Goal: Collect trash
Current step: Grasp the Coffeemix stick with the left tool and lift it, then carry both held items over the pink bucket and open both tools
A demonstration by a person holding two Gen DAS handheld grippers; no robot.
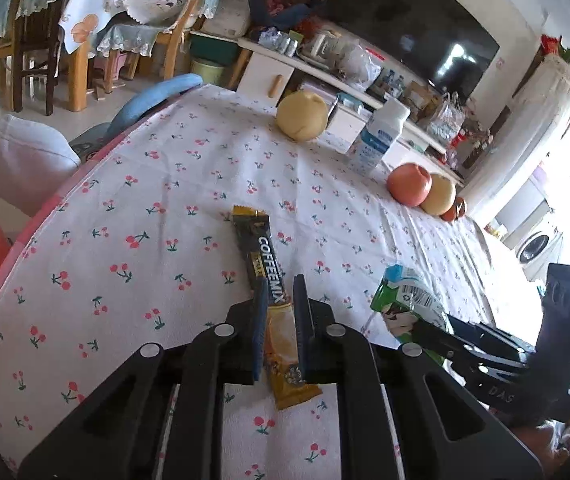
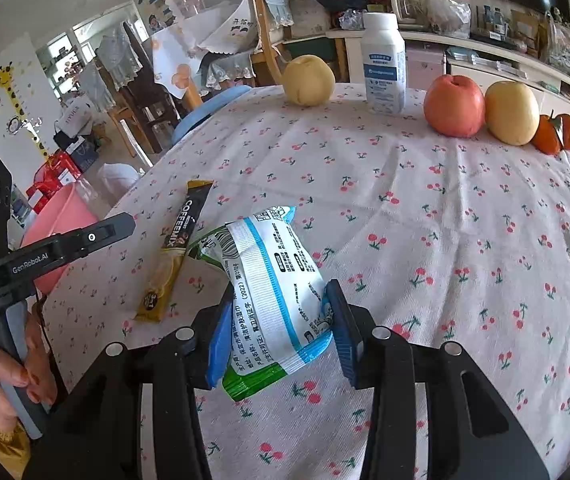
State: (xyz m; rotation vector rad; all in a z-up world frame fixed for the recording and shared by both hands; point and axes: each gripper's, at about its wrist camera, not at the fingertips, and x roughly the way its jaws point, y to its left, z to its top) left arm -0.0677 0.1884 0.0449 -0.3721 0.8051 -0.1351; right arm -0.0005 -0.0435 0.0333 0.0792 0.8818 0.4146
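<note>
A gold and black coffee mix sachet (image 1: 269,300) lies flat on the cherry-print tablecloth (image 1: 165,200). My left gripper (image 1: 279,292) hangs over it with a finger on each side and a gap to both, open. The sachet also shows in the right wrist view (image 2: 173,252). My right gripper (image 2: 281,300) is shut on a white, blue and green wet-wipe packet (image 2: 277,288) and holds it just above the cloth. The packet shows at the right of the left wrist view (image 1: 405,304).
A pink bin (image 2: 61,232) stands off the table's left edge. At the far side of the table stand a pear (image 2: 308,80), a white bottle (image 2: 383,64), an apple (image 2: 453,106), a yellow fruit (image 2: 512,112) and oranges (image 2: 557,132).
</note>
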